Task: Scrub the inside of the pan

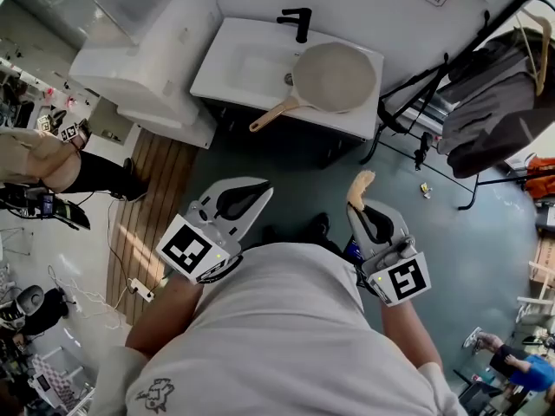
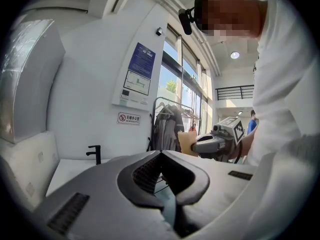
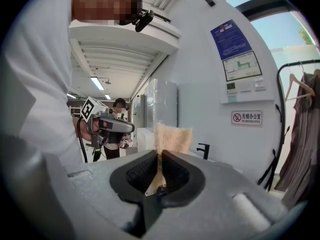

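Observation:
A beige pan (image 1: 335, 77) with a wooden handle lies on the white sink counter (image 1: 227, 69), beside the black faucet (image 1: 299, 22). Both grippers hover over the floor well short of the counter. My right gripper (image 1: 355, 204) is shut on a tan scrub sponge (image 1: 361, 185), whose fuzzy top sticks up past the jaws of this gripper (image 3: 159, 154) as the sponge (image 3: 172, 136) shows in the right gripper view. My left gripper (image 1: 258, 191) is shut with nothing in it, its pads meeting in the left gripper view (image 2: 161, 153). The pan is hidden in both gripper views.
A white cabinet (image 1: 147, 59) stands left of the sink. A black clothes rack with a grey garment (image 1: 494, 102) stands to the right. A slatted wooden mat (image 1: 143, 215) and a power strip (image 1: 139, 289) lie on the floor at left. A person (image 1: 43, 159) sits far left.

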A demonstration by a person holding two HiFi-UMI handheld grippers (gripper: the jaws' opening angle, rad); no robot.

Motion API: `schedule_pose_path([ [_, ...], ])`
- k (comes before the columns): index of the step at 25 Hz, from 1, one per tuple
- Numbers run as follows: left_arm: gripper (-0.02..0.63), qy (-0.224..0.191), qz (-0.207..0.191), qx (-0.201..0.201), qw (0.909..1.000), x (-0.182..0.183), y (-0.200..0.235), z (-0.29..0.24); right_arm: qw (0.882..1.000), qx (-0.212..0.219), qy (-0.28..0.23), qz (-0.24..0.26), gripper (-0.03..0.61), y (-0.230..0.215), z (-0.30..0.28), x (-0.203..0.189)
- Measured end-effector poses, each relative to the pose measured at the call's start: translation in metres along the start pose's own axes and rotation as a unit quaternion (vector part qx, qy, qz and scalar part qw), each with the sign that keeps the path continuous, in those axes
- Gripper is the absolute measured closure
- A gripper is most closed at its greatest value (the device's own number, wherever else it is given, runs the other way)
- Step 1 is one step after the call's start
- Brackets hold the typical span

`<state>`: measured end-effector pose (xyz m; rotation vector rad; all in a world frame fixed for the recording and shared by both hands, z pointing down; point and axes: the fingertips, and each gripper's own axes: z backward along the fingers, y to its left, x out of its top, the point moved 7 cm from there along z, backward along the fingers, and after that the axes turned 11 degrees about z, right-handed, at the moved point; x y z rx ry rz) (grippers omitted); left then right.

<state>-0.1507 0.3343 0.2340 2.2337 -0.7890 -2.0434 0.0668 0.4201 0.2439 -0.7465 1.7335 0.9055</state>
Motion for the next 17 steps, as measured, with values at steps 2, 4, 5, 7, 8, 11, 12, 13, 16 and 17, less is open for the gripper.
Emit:
schedule_pose_path([
  [2, 0.615, -0.001, -0.003, -0.002, 1.0000, 0.001, 0.000, 0.005, 1.000, 0.000, 0.002, -0.001, 0.554, 0.006, 0.000, 0.004],
  [4, 0.615, -0.001, -0.004, -0.005, 1.0000, -0.001, -0.001, 0.008, 1.000, -0.002, 0.004, -0.004, 0.554, 0.010, 0.001, 0.005],
  [5, 0.615, 0.000, -0.003, -0.006, 1.0000, -0.002, -0.002, 0.009, 1.000, -0.004, 0.005, -0.004, 0.554, 0.011, 0.002, 0.005],
  [7, 0.615, 0.000, 0.000, -0.010, 0.9999, -0.004, -0.003, 0.011, 1.000, -0.009, 0.005, -0.003, 0.554, 0.014, 0.004, 0.006],
  [8, 0.615, 0.001, 0.001, -0.012, 0.9999, -0.005, -0.005, 0.013, 1.000, -0.011, 0.006, -0.003, 0.554, 0.015, 0.005, 0.007],
  [11, 0.615, 0.001, 0.003, -0.016, 0.9999, -0.007, -0.007, 0.018, 1.000, -0.014, 0.006, -0.004, 0.554, 0.022, 0.008, 0.010],
  [12, 0.615, 0.001, 0.003, -0.017, 0.9999, -0.007, -0.007, 0.019, 1.000, -0.014, 0.005, -0.004, 0.554, 0.024, 0.009, 0.011],
  [13, 0.615, 0.001, 0.003, -0.017, 0.9998, -0.007, -0.008, 0.021, 1.000, -0.014, 0.004, -0.004, 0.554, 0.025, 0.009, 0.012],
  [16, 0.615, 0.001, 0.002, -0.018, 0.9998, -0.008, -0.009, 0.024, 1.000, -0.014, 0.003, -0.004, 0.554, 0.030, 0.010, 0.013],
  [17, 0.615, 0.000, 0.002, -0.019, 0.9998, -0.009, -0.010, 0.026, 1.000, -0.014, 0.003, -0.004, 0.554, 0.032, 0.010, 0.013],
])
